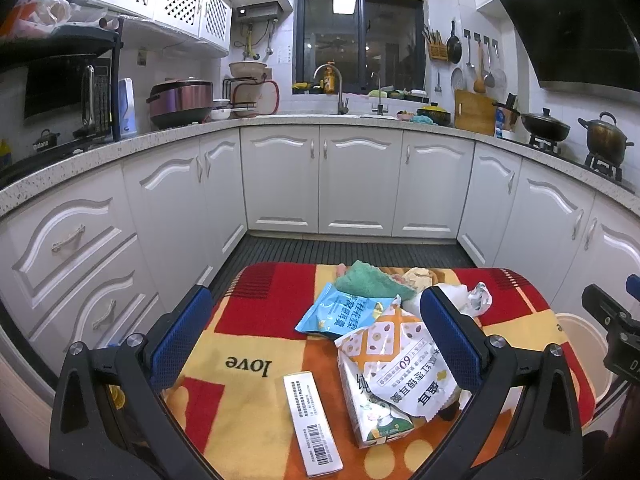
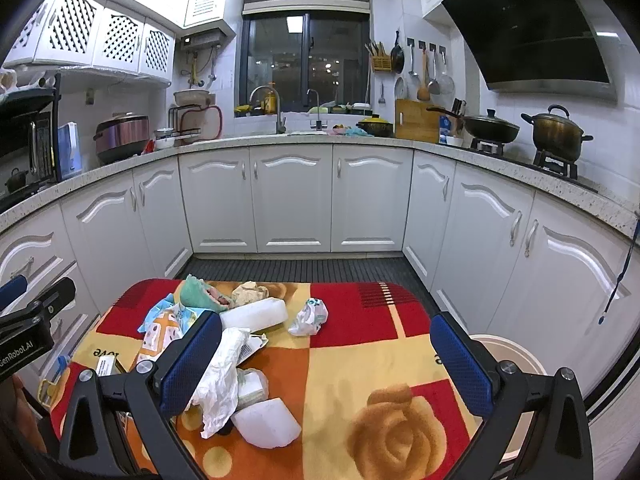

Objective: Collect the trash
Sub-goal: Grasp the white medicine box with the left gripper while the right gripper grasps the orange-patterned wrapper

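Hovering spread: left claw, right claw; blanket reads "love", snack bag shows "60".

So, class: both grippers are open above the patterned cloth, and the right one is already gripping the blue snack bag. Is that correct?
Not quite. The right gripper holds nothing; its jaws stand open over the cloth. The blue snack bag lies loose among the wrappers, as the left wrist view shows. The left gripper is open too, so the rest stands.
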`<state>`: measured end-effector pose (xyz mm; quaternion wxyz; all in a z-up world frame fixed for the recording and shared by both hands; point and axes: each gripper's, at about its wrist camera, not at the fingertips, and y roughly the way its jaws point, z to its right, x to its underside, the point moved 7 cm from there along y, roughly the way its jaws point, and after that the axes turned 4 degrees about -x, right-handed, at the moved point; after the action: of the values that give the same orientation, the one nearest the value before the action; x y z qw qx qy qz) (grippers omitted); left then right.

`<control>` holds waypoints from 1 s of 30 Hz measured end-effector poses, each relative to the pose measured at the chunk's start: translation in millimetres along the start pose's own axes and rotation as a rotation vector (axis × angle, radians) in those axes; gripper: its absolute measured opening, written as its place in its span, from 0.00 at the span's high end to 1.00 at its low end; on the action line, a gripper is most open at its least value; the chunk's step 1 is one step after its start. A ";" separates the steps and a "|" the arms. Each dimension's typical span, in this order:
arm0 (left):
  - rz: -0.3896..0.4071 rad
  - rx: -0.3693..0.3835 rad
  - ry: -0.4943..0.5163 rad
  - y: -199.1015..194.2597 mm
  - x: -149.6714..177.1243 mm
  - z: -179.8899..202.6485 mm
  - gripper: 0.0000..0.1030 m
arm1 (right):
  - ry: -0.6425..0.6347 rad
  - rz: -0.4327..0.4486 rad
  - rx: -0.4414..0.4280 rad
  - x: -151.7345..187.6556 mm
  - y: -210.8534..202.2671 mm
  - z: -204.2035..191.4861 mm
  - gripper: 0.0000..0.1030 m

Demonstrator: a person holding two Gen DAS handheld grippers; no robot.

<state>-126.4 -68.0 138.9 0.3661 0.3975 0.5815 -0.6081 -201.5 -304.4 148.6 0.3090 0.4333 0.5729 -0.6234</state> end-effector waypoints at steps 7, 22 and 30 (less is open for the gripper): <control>-0.059 0.033 -0.007 10.2 6.3 -5.4 0.00 | -0.014 -0.023 -0.007 5.1 5.9 -3.6 0.00; -0.390 0.195 0.021 42.2 67.6 -35.6 0.00 | -0.044 -0.234 -0.229 44.9 47.5 -27.5 0.12; -0.498 0.209 0.050 62.0 94.1 -11.7 0.08 | -0.051 -0.351 -0.429 49.8 78.3 -69.1 0.30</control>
<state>-108.5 -58.1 27.4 0.1478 0.2925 0.6043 -0.7262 -141.2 -243.0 71.3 0.2954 0.2364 0.7500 -0.5425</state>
